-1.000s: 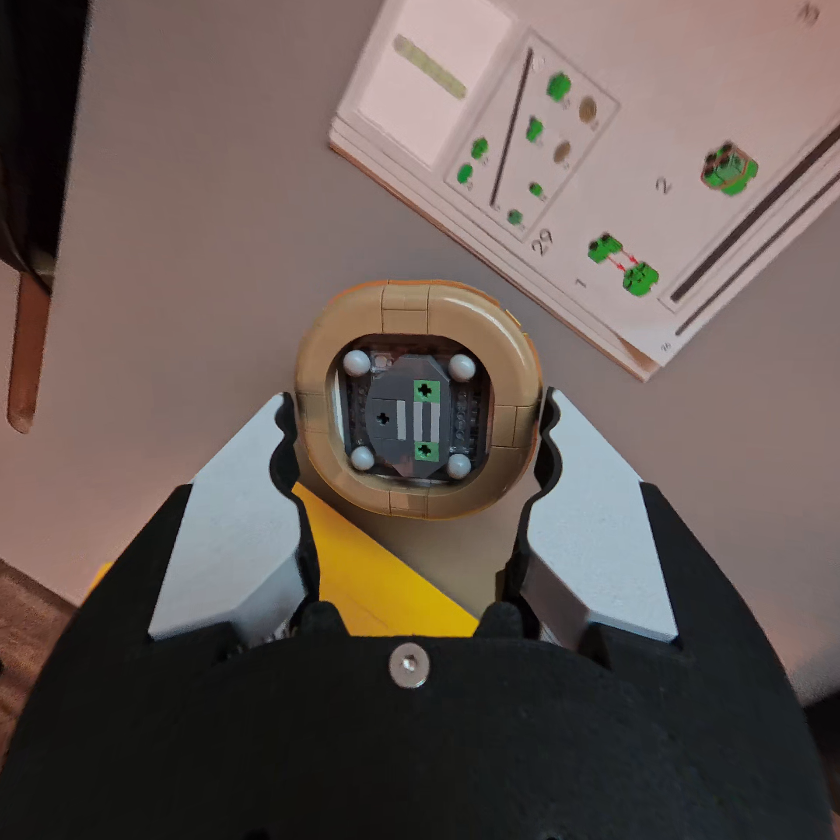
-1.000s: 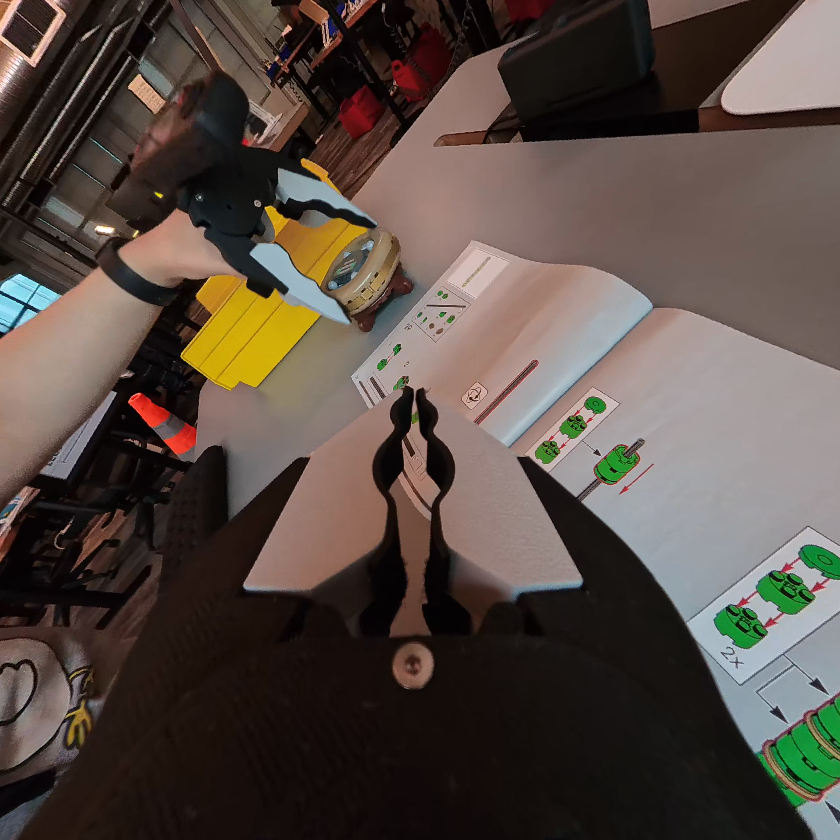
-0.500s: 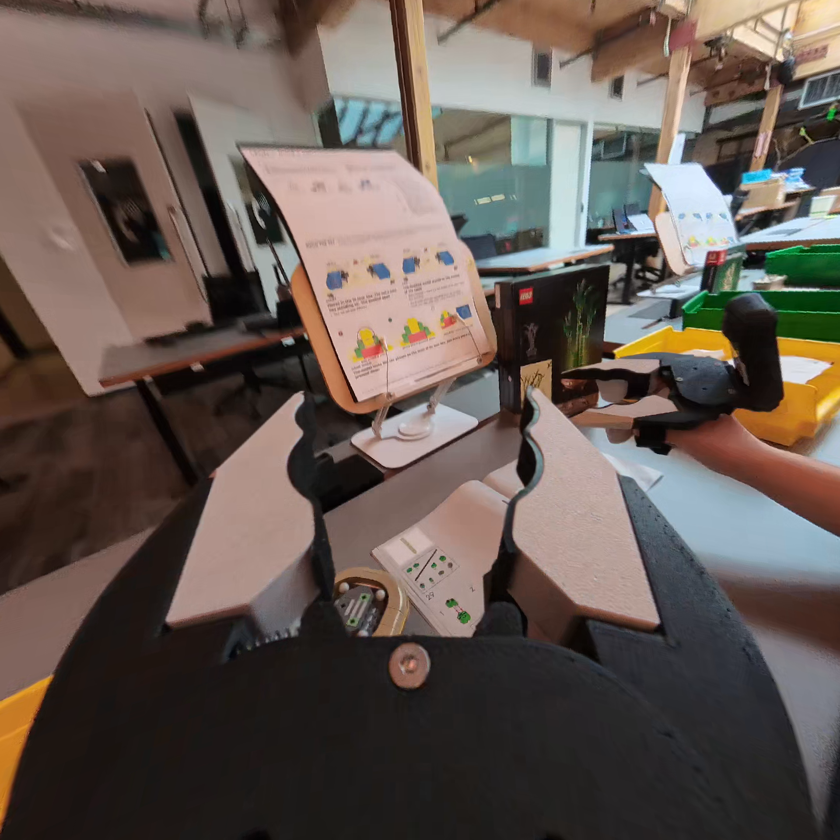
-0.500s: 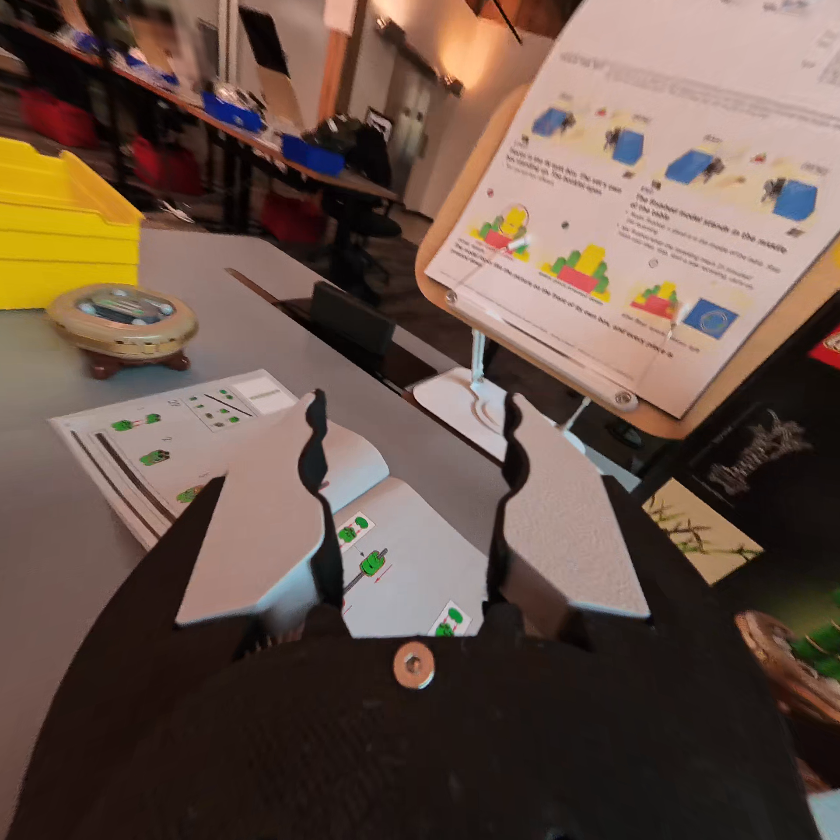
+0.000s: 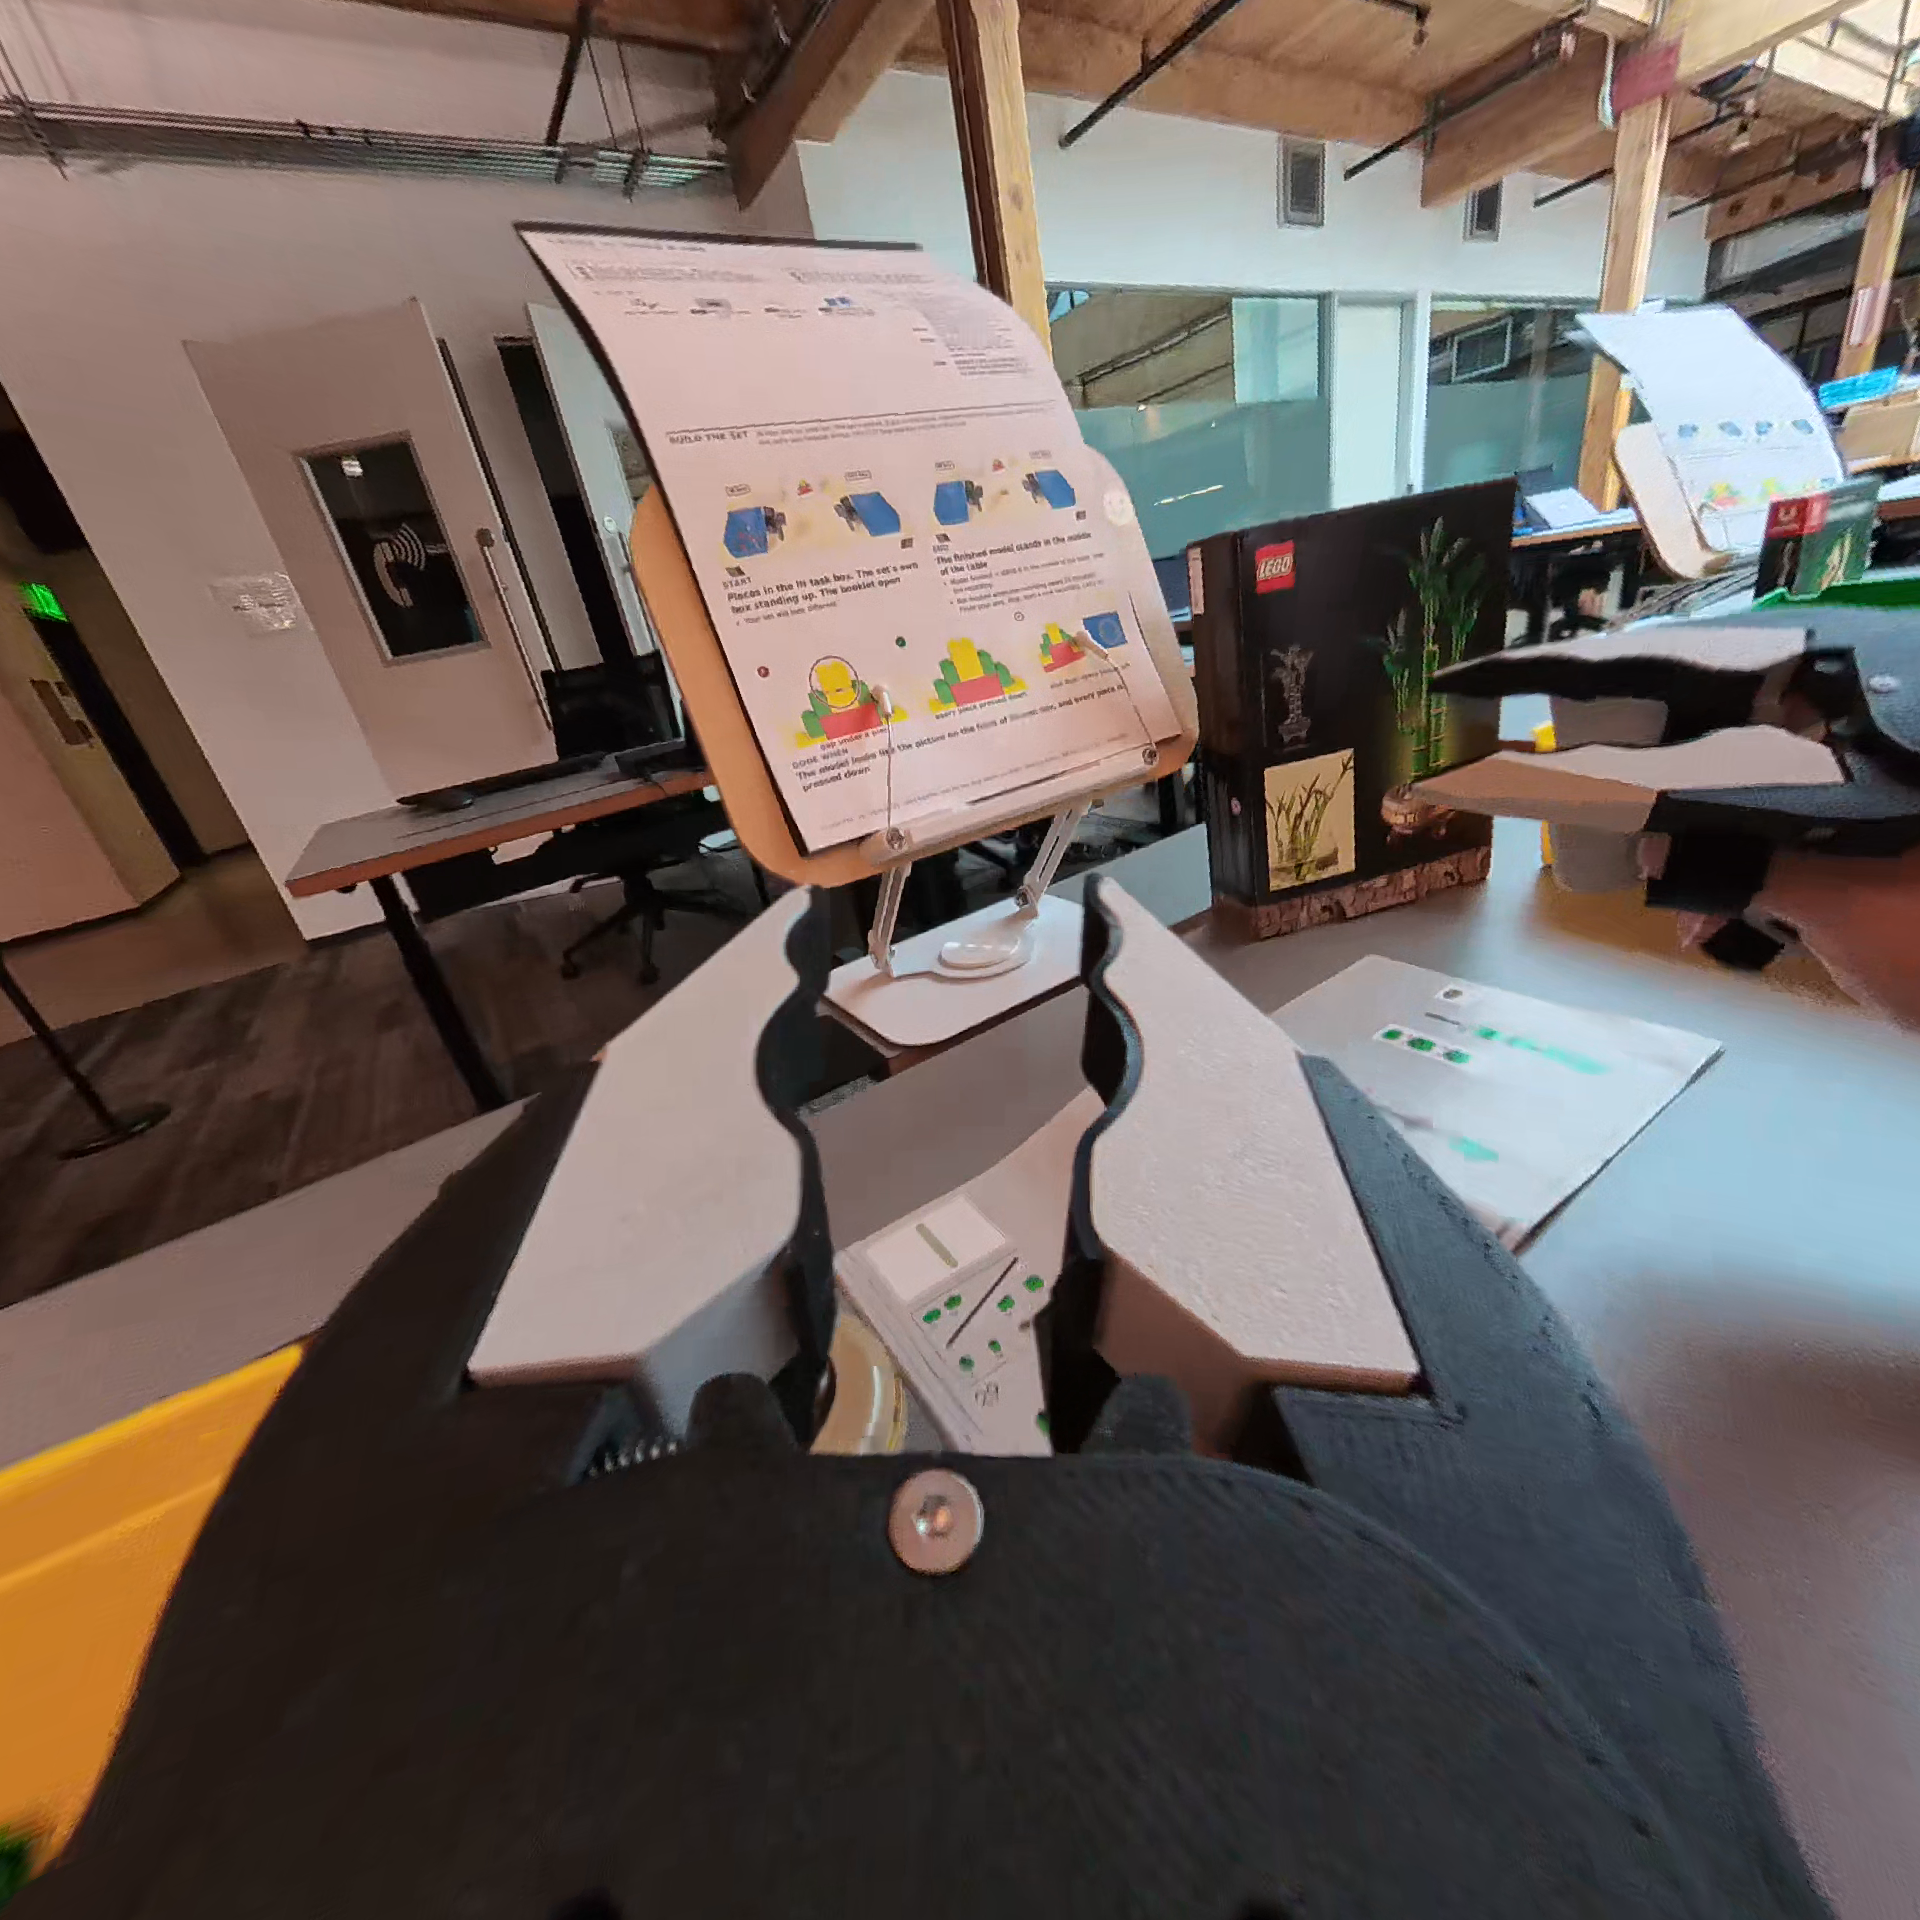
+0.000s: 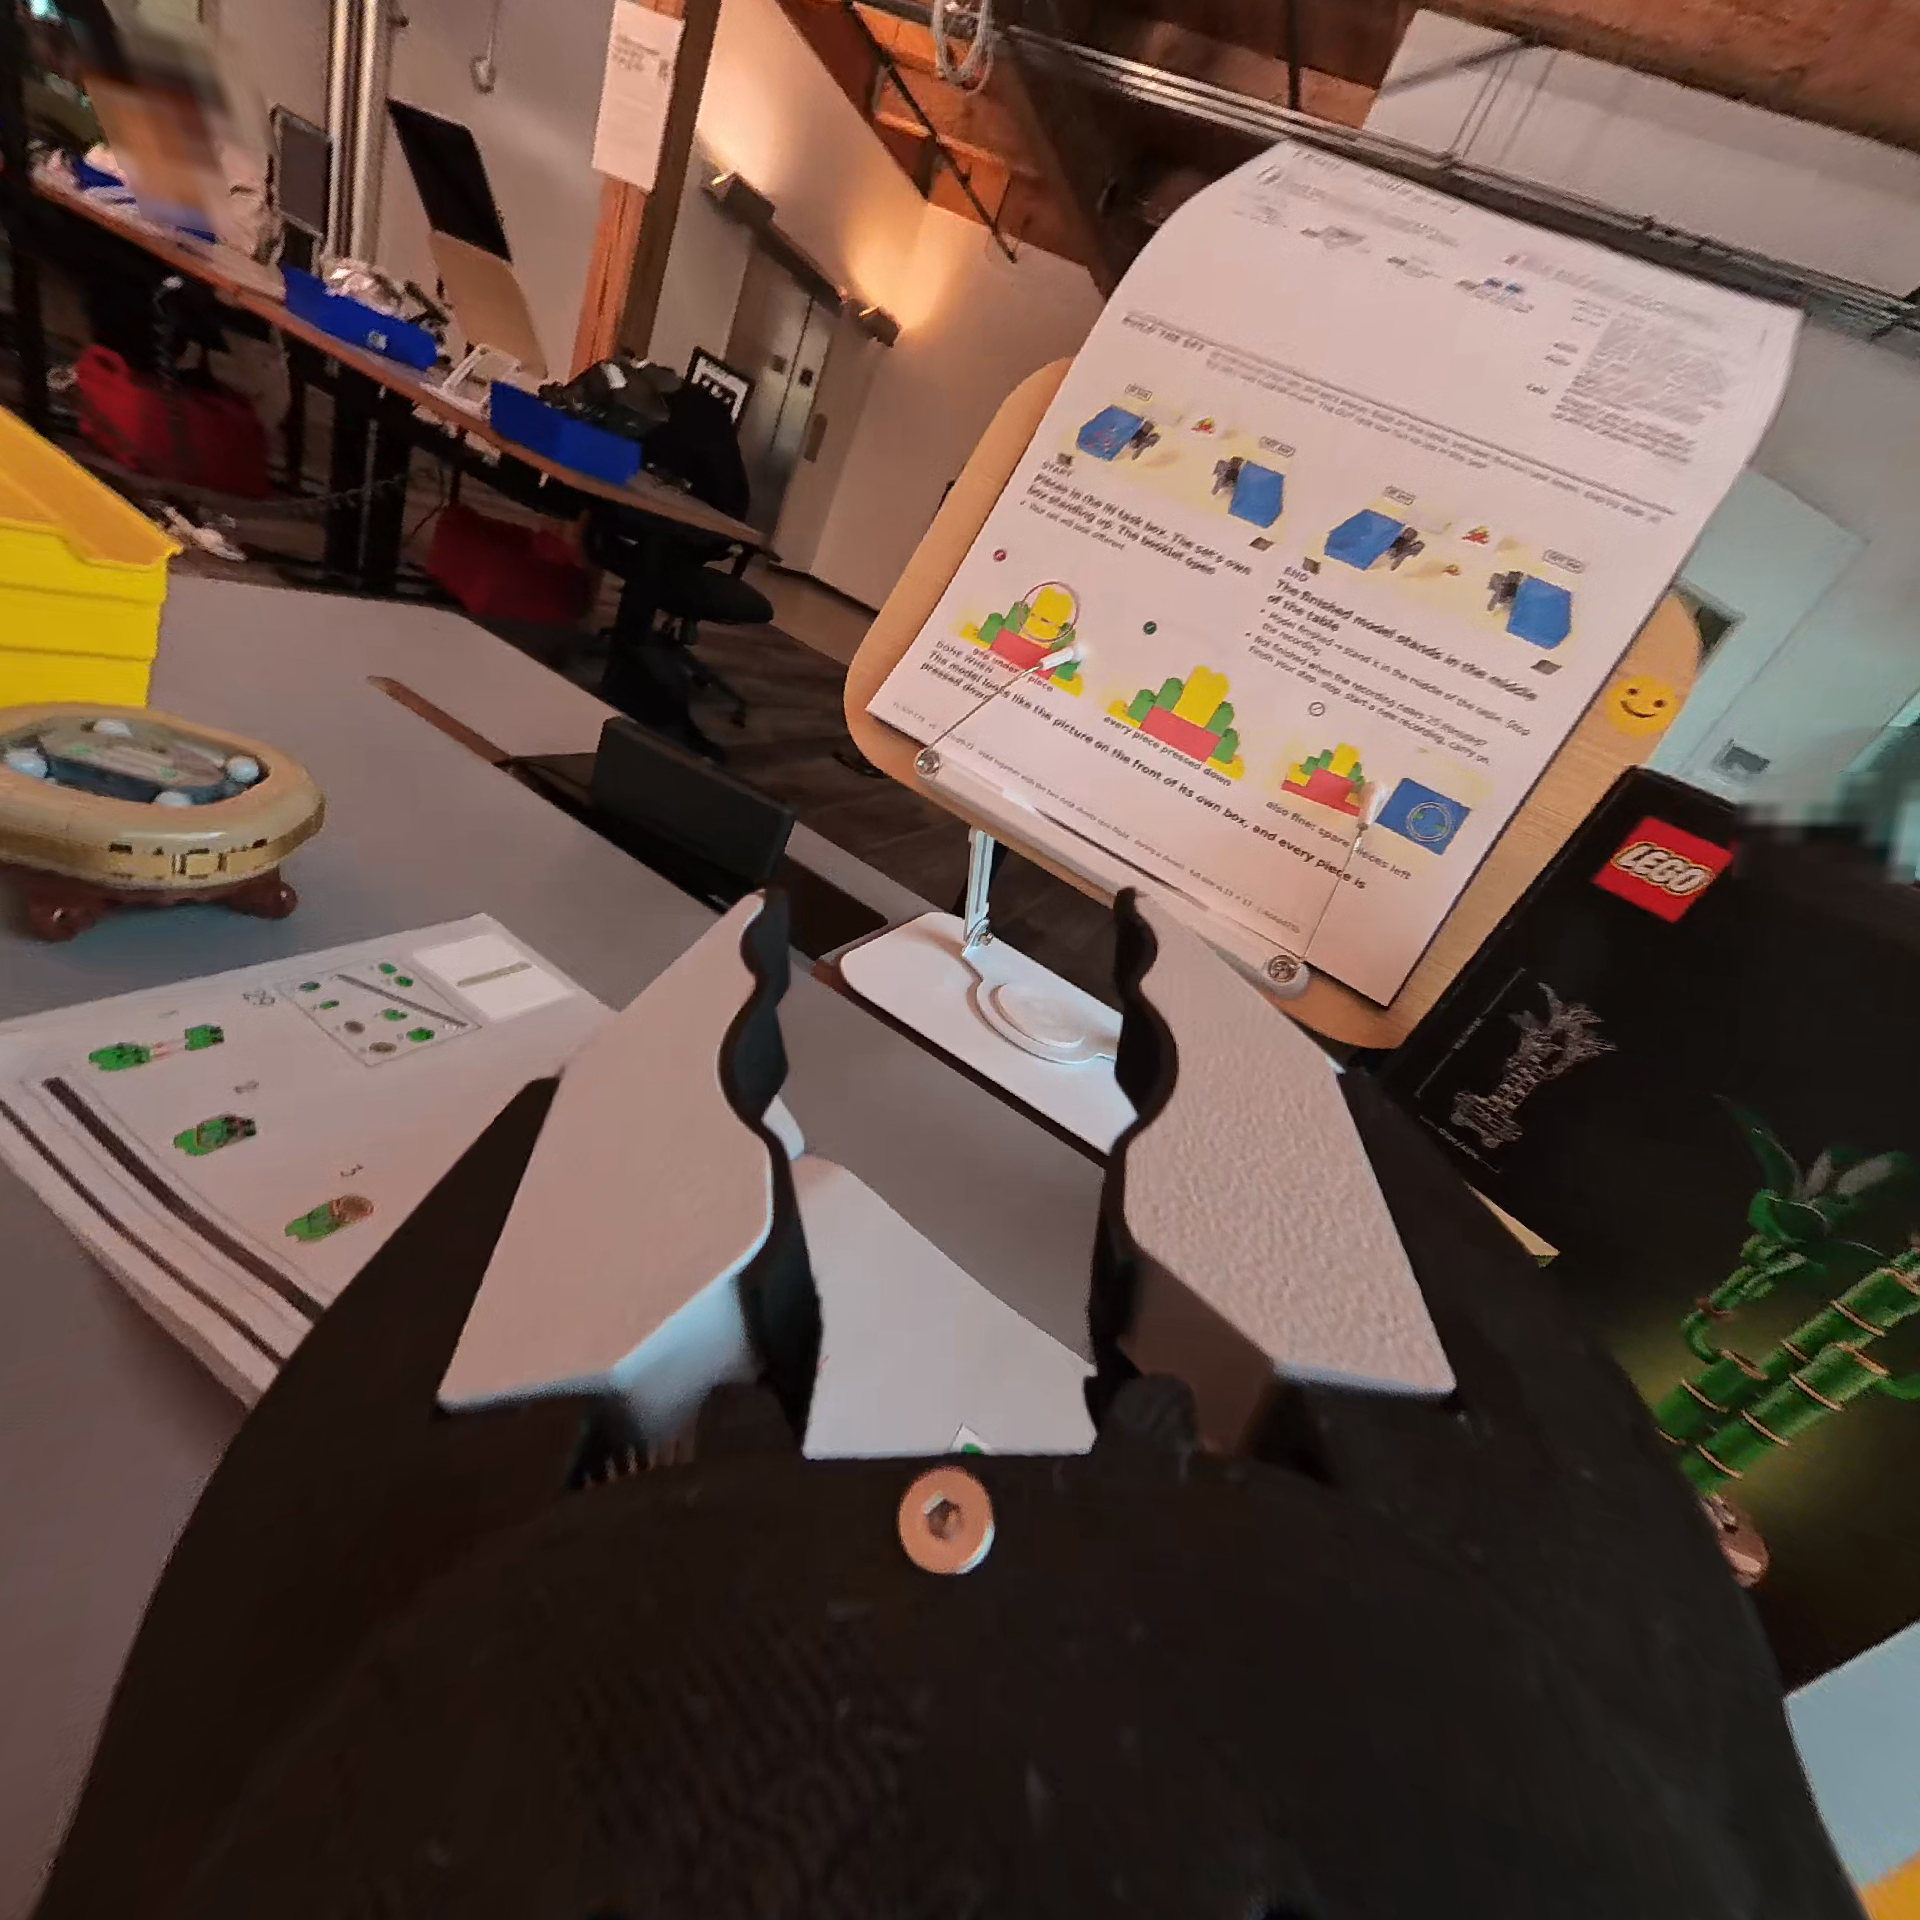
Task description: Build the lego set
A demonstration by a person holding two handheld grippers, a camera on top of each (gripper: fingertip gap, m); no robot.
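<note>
The tan Lego pot base [image 6: 156, 790], with dark-red feet and a grey and green inside, stands on the grey table at the left. In the left wrist view only its rim [image 5: 862, 1392] shows, low between my fingers. The open instruction booklet [image 6: 260, 1091] lies beside it and also shows in the left wrist view [image 5: 1507, 1081]. My left gripper [image 5: 951, 914] is open and empty, raised above the pot and booklet. My right gripper [image 6: 948, 914] is open and empty above the booklet. It shows at the right of the left wrist view [image 5: 1429, 738], jaws apart.
A printed sheet on a wooden stand [image 5: 883, 540] stands at the table's far edge. The black Lego box [image 5: 1351, 707] stands upright to its right. A yellow bin [image 6: 62, 582] sits at the left behind the pot. A black block [image 6: 686, 800] lies at the far edge. To the tan Lego pot base [image 6: 156, 790]: left tips about 15 cm, right tips about 25 cm.
Both grippers tilted up from looking down at the table to looking level across it. The left gripper came away from above the pot. The right gripper opened.
</note>
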